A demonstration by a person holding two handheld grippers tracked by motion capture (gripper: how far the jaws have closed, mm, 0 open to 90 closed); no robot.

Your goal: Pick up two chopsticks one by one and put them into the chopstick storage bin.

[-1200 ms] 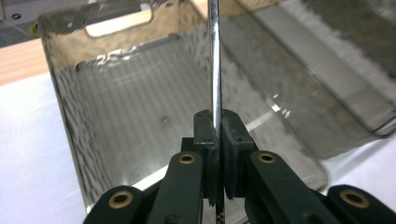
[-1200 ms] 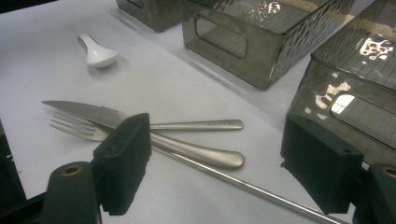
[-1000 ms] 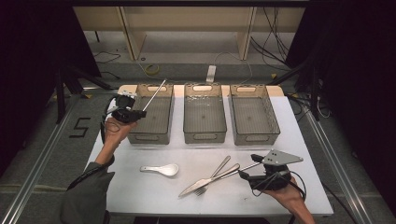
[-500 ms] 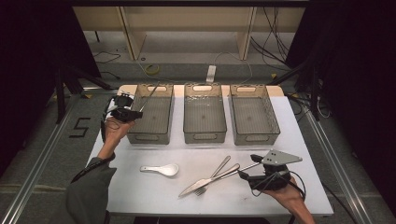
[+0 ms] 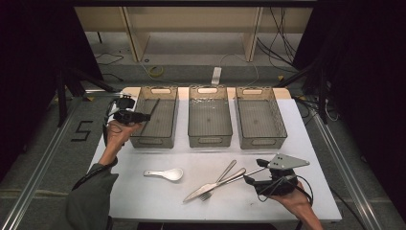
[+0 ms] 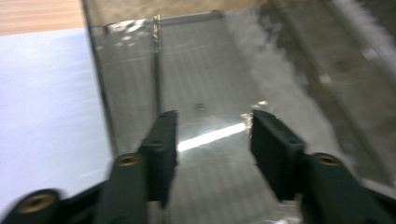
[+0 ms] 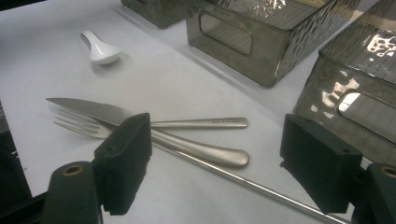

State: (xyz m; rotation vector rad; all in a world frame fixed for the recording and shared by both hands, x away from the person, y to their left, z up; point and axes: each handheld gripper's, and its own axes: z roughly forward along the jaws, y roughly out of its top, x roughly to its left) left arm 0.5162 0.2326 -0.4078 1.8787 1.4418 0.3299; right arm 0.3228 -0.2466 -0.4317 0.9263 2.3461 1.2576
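Observation:
My left gripper (image 5: 143, 116) hangs over the left rim of the left grey bin (image 5: 139, 140). Its jaws have just been opening, and in the left gripper view (image 6: 215, 116) nothing is between them. A thin metal chopstick (image 5: 154, 107) leans inside that bin along its left wall (image 6: 156, 70). My right gripper (image 5: 248, 180) rests low on the table near the front right, open (image 7: 215, 120). Just ahead of it lie a knife (image 7: 93, 109), a fork (image 7: 201, 123) and a second metal chopstick (image 7: 243, 183), which runs between the jaws untouched.
A white ceramic spoon (image 5: 165, 174) lies on the white table (image 5: 143, 201) left of the cutlery. The middle bin (image 5: 209, 140) and right bin (image 5: 261, 140) stand in a row behind. Dark floor and metal rails surround the table.
The left gripper held the chopstick raised over the left bin; its jaws have since opened and the chopstick now leans inside that bin. The right gripper has not moved.

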